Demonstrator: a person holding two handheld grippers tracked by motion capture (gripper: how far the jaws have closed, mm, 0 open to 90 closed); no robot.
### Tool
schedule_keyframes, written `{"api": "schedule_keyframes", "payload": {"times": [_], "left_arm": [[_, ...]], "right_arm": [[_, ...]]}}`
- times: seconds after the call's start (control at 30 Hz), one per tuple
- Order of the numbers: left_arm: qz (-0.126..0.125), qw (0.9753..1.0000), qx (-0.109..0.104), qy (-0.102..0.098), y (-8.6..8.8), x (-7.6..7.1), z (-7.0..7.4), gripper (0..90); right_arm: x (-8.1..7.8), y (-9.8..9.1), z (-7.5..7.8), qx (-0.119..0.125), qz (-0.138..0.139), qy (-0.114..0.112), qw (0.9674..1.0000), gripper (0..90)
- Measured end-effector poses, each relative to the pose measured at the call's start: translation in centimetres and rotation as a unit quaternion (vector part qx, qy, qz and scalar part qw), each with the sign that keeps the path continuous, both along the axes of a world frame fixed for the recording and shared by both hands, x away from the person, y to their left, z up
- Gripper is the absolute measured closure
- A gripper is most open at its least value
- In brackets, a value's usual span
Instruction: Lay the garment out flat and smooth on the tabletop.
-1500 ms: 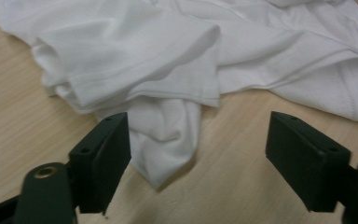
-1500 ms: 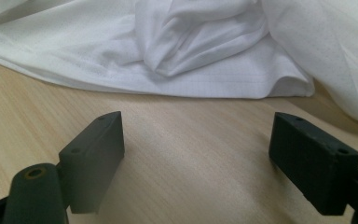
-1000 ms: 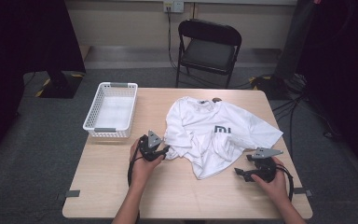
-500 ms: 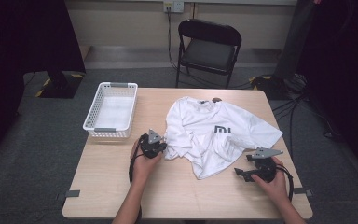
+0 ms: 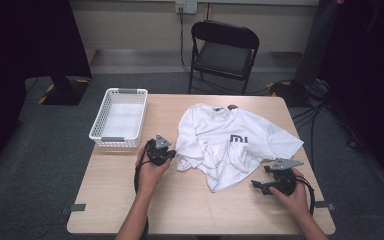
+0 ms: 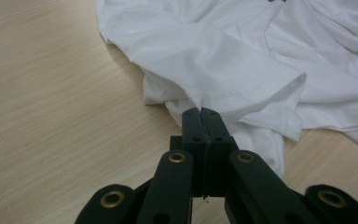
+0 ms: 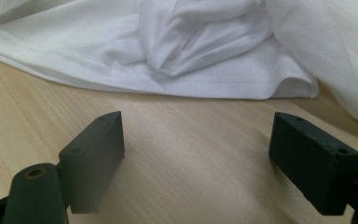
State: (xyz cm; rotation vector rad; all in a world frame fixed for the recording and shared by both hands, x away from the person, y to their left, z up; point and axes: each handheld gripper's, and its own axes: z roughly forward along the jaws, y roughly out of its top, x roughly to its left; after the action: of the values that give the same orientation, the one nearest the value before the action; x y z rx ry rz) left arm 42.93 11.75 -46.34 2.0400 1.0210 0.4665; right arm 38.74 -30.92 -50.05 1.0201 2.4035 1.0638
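A white T-shirt (image 5: 230, 140) with a dark logo lies crumpled on the wooden table (image 5: 205, 210). My left gripper (image 5: 167, 154) is at its left edge. In the left gripper view the jaws (image 6: 200, 112) are pressed together right on the hem of a sleeve (image 6: 223, 60), and the fabric puckers at their tips. My right gripper (image 5: 260, 186) rests low near the table's front right, just short of the shirt's bottom hem. In the right gripper view it (image 7: 214, 140) stands wide open over bare wood, with the hem (image 7: 191, 84) a little ahead.
A white mesh basket (image 5: 120, 117) stands empty at the table's back left. A black folding chair (image 5: 222, 50) is behind the far edge. Bare wood stretches along the front of the table between my hands.
My left gripper has turned slightly and edged to the shirt's left sleeve. The right gripper and the shirt have hardly moved.
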Motion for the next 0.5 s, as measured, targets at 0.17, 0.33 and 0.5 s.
{"api": "schedule_keyframes", "payload": {"times": [0.17,0.33,0.5], "left_arm": [[-0.003,1.0000,-0.004,-0.002,-0.2,0.0,0.5,90.0],[-0.006,1.0000,-0.005,0.004,0.1,0.1,1.1,90.0],[0.000,1.0000,-0.004,-0.001,0.8,0.4,1.9,90.0]], "right_arm": [[0.0,0.0,0.0,0.000,0.000,0.000,1.0000,17.2],[0.0,0.0,0.0,0.000,0.001,0.000,1.0000,17.2],[0.0,0.0,0.0,0.000,0.002,0.000,1.0000,17.3]]}}
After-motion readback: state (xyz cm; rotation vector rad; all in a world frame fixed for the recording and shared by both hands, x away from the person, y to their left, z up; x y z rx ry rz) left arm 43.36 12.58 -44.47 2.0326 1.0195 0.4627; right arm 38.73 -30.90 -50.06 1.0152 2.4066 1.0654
